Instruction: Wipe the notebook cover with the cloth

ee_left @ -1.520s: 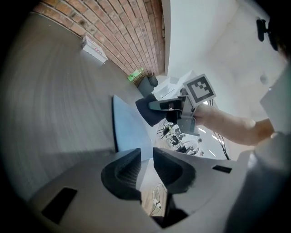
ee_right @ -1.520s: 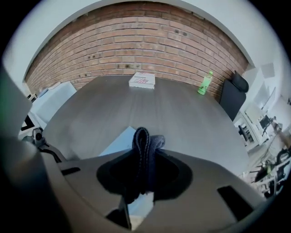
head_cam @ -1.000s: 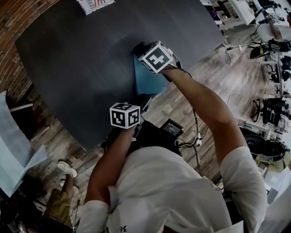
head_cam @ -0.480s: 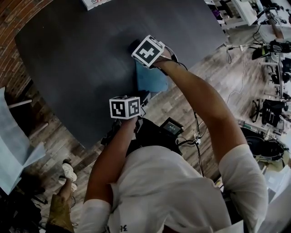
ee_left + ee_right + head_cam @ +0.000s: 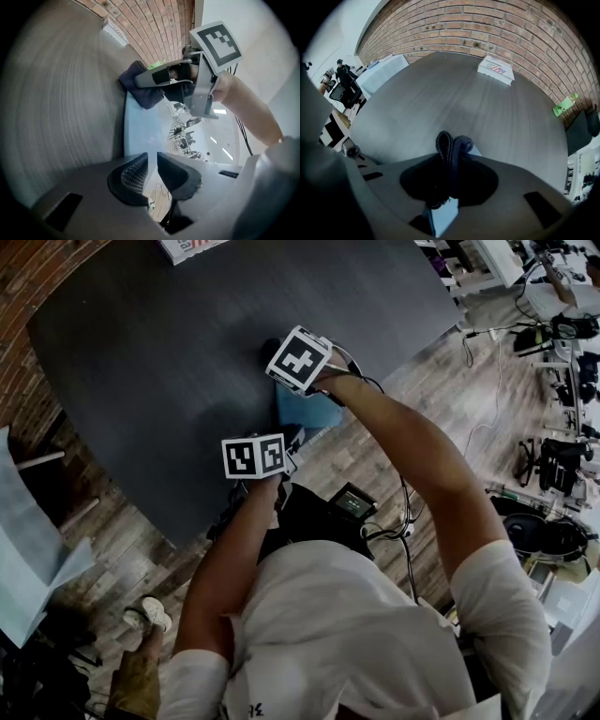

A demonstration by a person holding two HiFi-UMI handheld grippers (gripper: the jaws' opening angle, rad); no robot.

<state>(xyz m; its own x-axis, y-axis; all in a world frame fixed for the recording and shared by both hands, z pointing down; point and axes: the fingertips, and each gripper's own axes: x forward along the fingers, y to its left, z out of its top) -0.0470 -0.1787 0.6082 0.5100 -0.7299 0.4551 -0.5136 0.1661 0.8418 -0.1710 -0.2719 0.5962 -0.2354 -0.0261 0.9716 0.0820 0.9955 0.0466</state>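
A light blue notebook (image 5: 305, 413) lies on the dark round table (image 5: 150, 362), its near end at the table's edge. My right gripper (image 5: 281, 351) points steeply down over the notebook's far end, shut on a bunched dark cloth (image 5: 452, 145) that rests on the cover. The left gripper view shows that cloth (image 5: 140, 89) at the far end of the notebook (image 5: 138, 129). My left gripper (image 5: 151, 171) is at the near end. Its jaws have just been closing, and the notebook's near edge runs into the narrow gap between the pads.
A white box with red and blue print (image 5: 496, 68) lies at the table's far side by the brick wall. A green bottle (image 5: 565, 104) stands to the right. A black device with cables (image 5: 352, 504) hangs below the table edge. Chairs and desks (image 5: 562, 465) stand at the right.
The right gripper has slid the cloth up and to the left along the notebook, toward its far end. The left gripper has stayed at the near edge, rolling slightly.
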